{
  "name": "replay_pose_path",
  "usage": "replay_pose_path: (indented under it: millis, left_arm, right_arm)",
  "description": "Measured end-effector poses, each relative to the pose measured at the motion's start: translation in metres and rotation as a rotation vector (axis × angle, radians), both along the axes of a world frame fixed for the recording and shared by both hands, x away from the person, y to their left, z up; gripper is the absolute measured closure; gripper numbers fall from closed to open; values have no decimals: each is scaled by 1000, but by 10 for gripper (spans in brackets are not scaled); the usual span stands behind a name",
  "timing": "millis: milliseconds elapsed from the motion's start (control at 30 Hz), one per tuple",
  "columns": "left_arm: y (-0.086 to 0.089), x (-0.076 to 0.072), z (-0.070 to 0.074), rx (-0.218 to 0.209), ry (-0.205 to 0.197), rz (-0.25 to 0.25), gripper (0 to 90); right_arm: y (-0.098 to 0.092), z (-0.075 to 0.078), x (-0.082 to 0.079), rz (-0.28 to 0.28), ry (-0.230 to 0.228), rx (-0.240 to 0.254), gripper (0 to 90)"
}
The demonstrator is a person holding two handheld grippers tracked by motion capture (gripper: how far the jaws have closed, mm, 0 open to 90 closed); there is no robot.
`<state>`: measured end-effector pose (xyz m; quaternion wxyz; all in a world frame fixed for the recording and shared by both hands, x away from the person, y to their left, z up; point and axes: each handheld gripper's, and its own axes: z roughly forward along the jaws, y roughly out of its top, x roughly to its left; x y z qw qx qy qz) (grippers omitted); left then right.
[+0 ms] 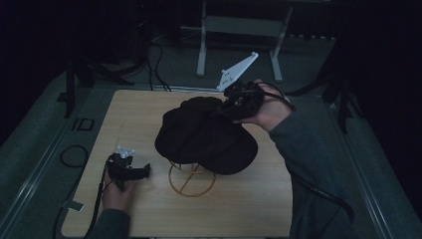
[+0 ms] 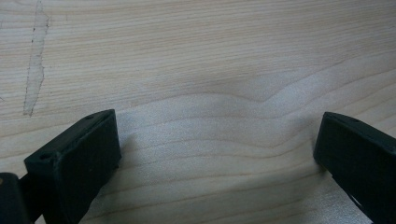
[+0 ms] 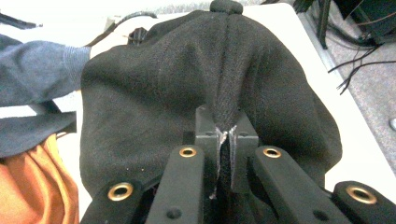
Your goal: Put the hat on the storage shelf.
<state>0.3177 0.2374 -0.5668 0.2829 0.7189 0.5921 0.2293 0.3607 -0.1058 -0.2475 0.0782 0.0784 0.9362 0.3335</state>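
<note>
From above, we held the right tool clamped on the hat, which sat over the wire stand on the counter. The left tool rested open over bare wood. In the right gripper view, a fold of hat was pinched between the jaws; we judged the hat was being settled, so next it needed lowering squarely, then release.

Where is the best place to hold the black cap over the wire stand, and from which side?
Pinch a raised fold of the black cap near its rear edge, coming from the far right, as the right gripper does: the soft fabric bunches into a thin ridge between the closed jaws.
</note>
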Motion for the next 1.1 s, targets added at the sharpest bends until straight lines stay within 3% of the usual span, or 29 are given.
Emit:
replay_pose_path:
  millis: [600, 1100]
  left_arm:
    - [0, 0, 0, 1, -1, 0, 1]
    - [0, 0, 0, 0, -1, 0, 1]
  right_arm:
    - [17, -35, 7, 34, 63, -51, 845]
    - [16, -42, 4, 54, 79, -48, 825]
